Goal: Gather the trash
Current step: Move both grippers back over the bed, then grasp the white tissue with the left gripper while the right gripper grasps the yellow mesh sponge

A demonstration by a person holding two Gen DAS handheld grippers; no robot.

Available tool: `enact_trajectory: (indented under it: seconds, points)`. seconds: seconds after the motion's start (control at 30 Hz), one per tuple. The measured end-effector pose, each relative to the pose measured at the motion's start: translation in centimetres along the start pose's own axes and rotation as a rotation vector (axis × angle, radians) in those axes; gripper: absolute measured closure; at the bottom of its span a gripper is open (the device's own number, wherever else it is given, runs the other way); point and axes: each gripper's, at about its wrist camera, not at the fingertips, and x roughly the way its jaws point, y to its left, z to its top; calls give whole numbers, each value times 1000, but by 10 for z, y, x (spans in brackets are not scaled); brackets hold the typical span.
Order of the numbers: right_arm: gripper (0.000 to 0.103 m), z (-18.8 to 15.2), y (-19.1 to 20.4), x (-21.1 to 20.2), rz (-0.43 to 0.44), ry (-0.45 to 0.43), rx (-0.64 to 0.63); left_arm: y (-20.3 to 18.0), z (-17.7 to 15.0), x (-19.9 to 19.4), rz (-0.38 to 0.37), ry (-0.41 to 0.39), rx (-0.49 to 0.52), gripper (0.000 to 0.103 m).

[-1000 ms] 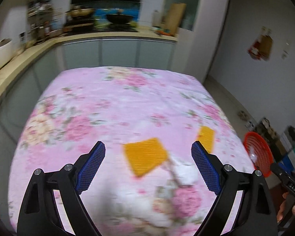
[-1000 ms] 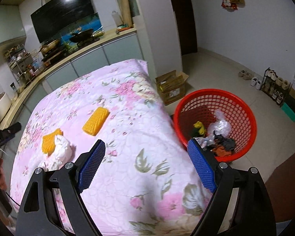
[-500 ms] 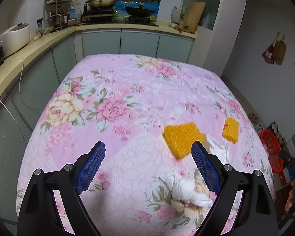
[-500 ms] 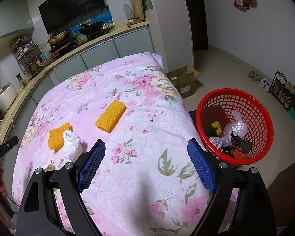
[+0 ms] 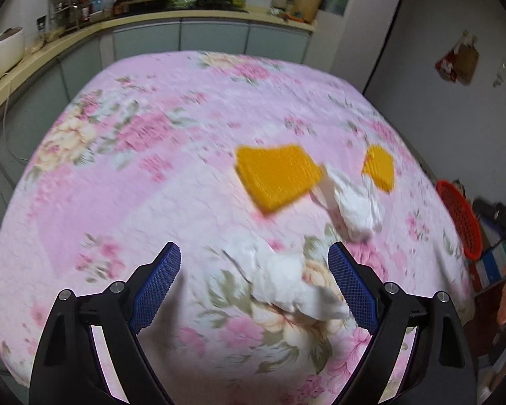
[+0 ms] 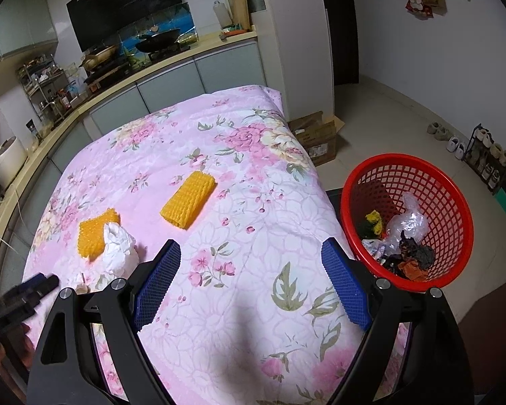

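On the pink floral cloth (image 5: 151, 168) lie two crumpled white tissues and two orange ribbed pads. My left gripper (image 5: 254, 283) is open; the near tissue (image 5: 286, 287) lies between its fingers. The second tissue (image 5: 354, 202) lies beyond, against the larger orange pad (image 5: 276, 175); the smaller pad (image 5: 379, 168) is further right. My right gripper (image 6: 251, 280) is open and empty over the cloth (image 6: 253, 270). In its view, an orange pad (image 6: 189, 199) lies ahead, another pad (image 6: 92, 233) and a tissue (image 6: 118, 253) to the left. The red basket (image 6: 455, 199) holding trash stands on the floor at right.
The kitchen counter (image 5: 84, 30) with pots and a rice cooker (image 5: 3, 50) runs behind and left of the table. A cardboard box (image 6: 317, 138) and shoe rack (image 6: 489, 158) stand on the floor. The basket's edge (image 5: 458, 219) shows right of the table in the left wrist view.
My left gripper has moved down and right toward the near tissue, which now lies between its fingers. My right gripper has drawn back slightly; both stay open.
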Motion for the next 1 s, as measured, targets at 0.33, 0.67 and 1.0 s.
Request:
enact_trajectory:
  seconds: [0.33,0.67,1.0]
  points:
    - [20,6,8,16,-4,13,-12,-20,-16,16,34,-15,77,22]
    - [20,15,21,25,1,10,-42,-24,-21,25,70,10,131,72]
    - [20,31,39,54,14,26,-72,5,2,16,51,-37,48,74]
